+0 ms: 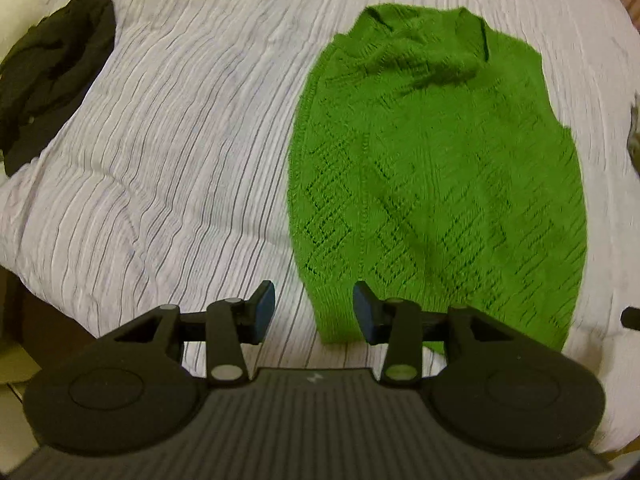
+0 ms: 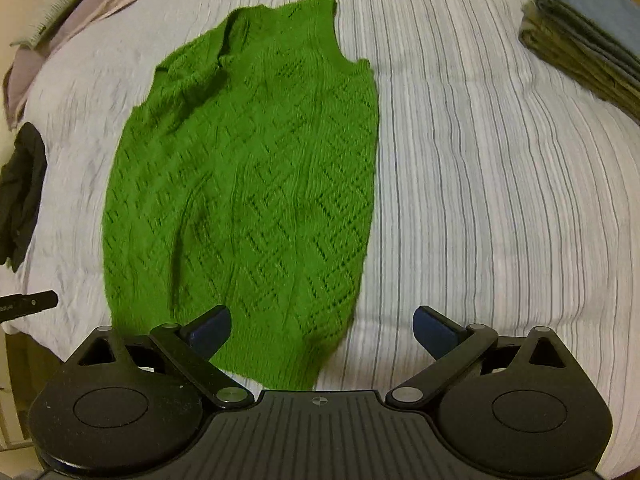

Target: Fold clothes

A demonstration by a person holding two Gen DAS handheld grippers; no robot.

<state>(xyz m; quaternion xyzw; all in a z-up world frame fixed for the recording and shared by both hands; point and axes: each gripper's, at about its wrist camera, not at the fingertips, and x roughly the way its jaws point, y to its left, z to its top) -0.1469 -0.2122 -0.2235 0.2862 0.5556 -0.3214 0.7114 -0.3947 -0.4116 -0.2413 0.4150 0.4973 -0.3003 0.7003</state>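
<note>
Sweater (image 1: 436, 168), green knit, lies flat on striped bedsheet (image 1: 180, 140); left gripper (image 1: 314, 310) at its six o'clock hem and right gripper (image 2: 322, 330) both gape empty.

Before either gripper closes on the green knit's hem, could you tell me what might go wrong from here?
1. The left gripper is open over the green knit's near corner, half above the striped bedcover; it could pinch the cover too.
2. The knit is loose openwork, so a pad may snag or stretch it.
3. The top left is bunched; folding now could lock in that crease. The right gripper also stands open.
</note>
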